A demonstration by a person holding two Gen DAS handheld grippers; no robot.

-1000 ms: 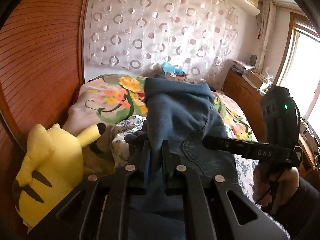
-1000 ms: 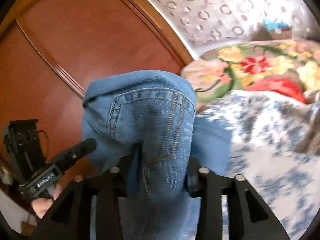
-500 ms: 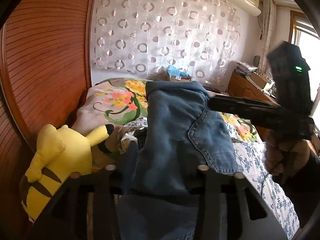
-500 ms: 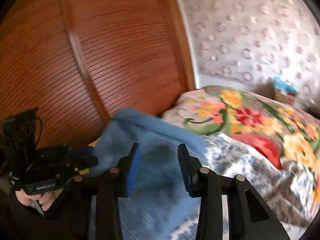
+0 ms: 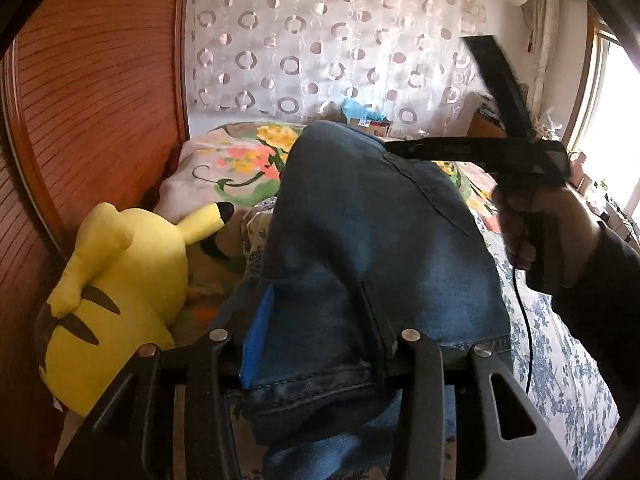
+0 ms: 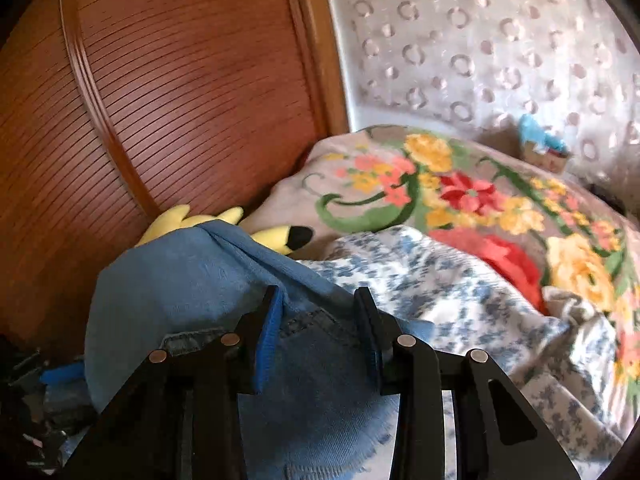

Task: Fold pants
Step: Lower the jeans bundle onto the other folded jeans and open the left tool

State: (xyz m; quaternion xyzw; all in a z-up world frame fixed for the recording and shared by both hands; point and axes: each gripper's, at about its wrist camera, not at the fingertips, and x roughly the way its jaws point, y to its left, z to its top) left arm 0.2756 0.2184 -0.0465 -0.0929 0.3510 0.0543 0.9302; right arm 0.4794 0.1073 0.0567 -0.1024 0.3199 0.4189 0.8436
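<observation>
- Just opened the left gripper (image 5: 316,292) to half width; pants (image 5: 380,220) loose between its jaws.
- Just narrowed the right gripper (image 6: 318,292); pinching nothing, hovering over denim.
- No longer held up: heaped on the bed (image 6: 460,292); probably ready for regrasping.

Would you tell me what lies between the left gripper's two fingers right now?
In the left wrist view, the jeans lie between the left gripper's fingers.

We are looking at matt blue denim pants (image 5: 372,240) with stitched seams, lying beside a soft yellow plush toy (image 5: 120,292). Behind them, ribbed wood panelling (image 6: 180,92) is gleaming glossy, and the floral blanket (image 6: 460,188) is looking fuzzy
</observation>
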